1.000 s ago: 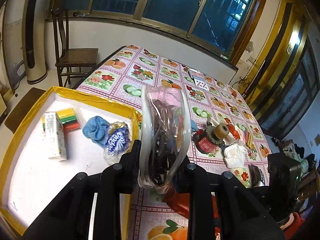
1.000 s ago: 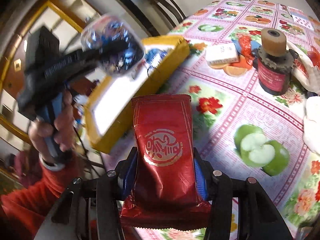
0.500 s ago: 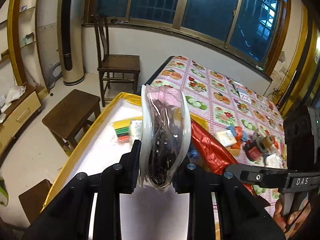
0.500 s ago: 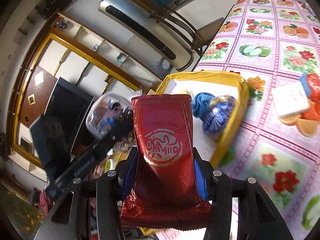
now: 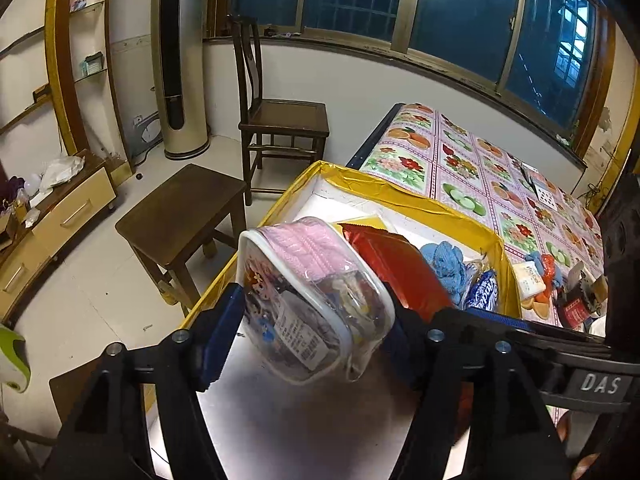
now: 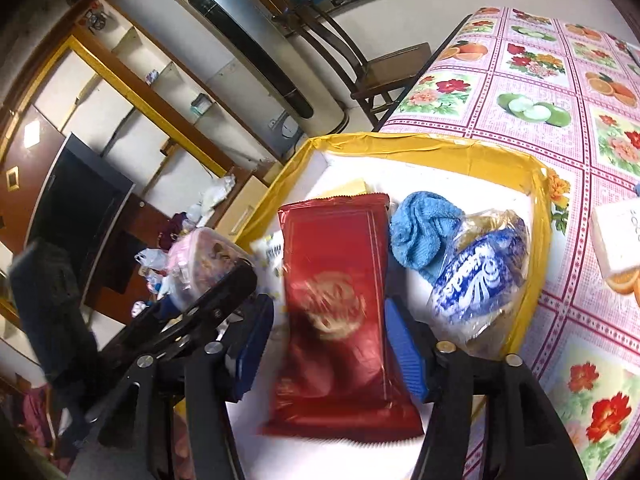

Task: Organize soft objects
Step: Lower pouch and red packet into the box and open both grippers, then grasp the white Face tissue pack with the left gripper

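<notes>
Over the yellow-rimmed tray [image 6: 538, 216], left tool [image 5: 316, 320] wide apart, clear pouch [image 5: 316, 300] loose between, right tool [image 6: 332, 344] apart around blurred red packet [image 6: 340, 308]

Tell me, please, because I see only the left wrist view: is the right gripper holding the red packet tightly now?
Observer: No. In the right wrist view the right gripper is open. A gap shows between its left pad and the red packet.
Operator: Where is the packet, then?
Observer: Over the white floor of the yellow tray. Its print looks blurred, while the fingers look sharp.
Operator: Is anything hidden from me beside it?
Observer: Yes, a small white box lies at its left edge.
</notes>
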